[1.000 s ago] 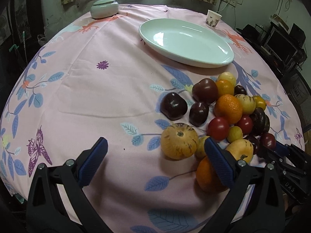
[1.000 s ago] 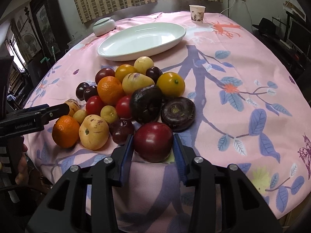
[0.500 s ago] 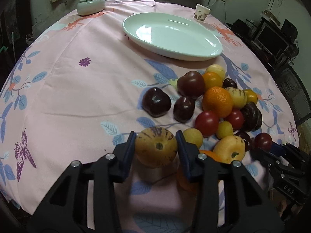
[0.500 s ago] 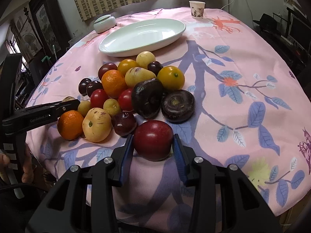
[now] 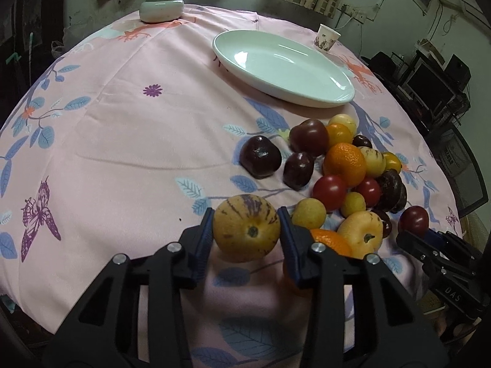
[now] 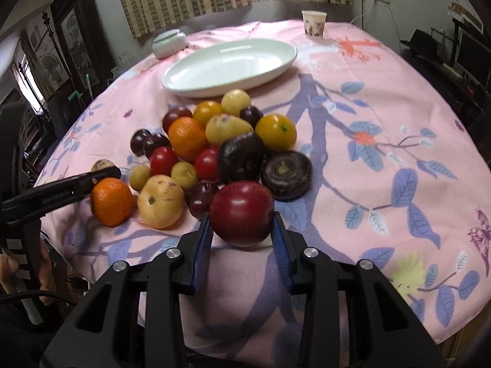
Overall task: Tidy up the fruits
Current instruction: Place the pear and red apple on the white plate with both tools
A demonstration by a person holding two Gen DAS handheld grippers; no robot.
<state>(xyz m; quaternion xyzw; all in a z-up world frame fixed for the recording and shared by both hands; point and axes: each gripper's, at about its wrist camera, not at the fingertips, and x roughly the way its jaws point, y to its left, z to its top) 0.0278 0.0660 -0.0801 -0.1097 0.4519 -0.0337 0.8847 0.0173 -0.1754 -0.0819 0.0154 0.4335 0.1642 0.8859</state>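
Left tool (image 5: 247,233) pinches a round yellow purple-streaked melon (image 5: 246,227). Right tool (image 6: 242,233), jaws just closing, pinches a glossy dark-red plum (image 6: 241,213).

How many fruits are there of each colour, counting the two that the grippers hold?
Yellow fruits: 8
Dark red or purple fruits: 8
Bright red tomatoes: 2
Orange mandarins: 2
Total: 20
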